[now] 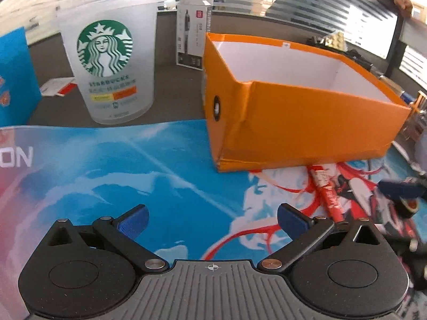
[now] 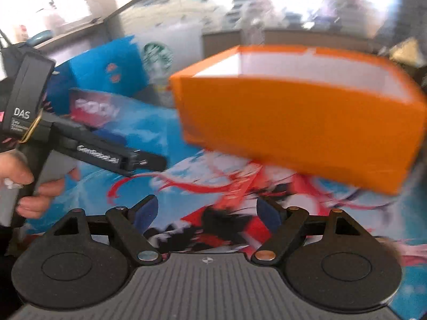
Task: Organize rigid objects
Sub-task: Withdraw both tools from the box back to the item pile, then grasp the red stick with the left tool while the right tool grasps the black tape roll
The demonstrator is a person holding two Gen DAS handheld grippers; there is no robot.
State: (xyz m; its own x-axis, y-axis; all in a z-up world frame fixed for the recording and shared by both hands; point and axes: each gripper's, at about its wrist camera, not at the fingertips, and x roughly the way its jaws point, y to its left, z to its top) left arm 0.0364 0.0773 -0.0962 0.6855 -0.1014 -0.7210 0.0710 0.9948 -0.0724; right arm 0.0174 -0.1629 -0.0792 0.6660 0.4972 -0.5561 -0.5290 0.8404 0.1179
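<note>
An open orange box point(image 1: 293, 122) with a white, empty-looking inside stands on a printed desk mat point(image 1: 160, 165). A red pen-like stick point(image 1: 329, 194) lies on the mat in front of the box. My left gripper point(image 1: 212, 221) hovers over the mat, open, with nothing between its blue pads point(image 1: 133, 221). The right wrist view is blurred. There my right gripper point(image 2: 208, 213) is open and empty, low over the mat, with the orange box point(image 2: 293, 122) ahead and to the right. A hand point(image 2: 29, 186) holds the left gripper point(image 2: 149, 161) at the left.
A frosted Starbucks cup point(image 1: 109, 61) and an upright white pen carton point(image 1: 192, 34) stand behind the mat. A blue box point(image 1: 13, 80) is at the far left. A dark blue and black object point(image 1: 400, 192) lies blurred at the right edge. Window blinds run along the back.
</note>
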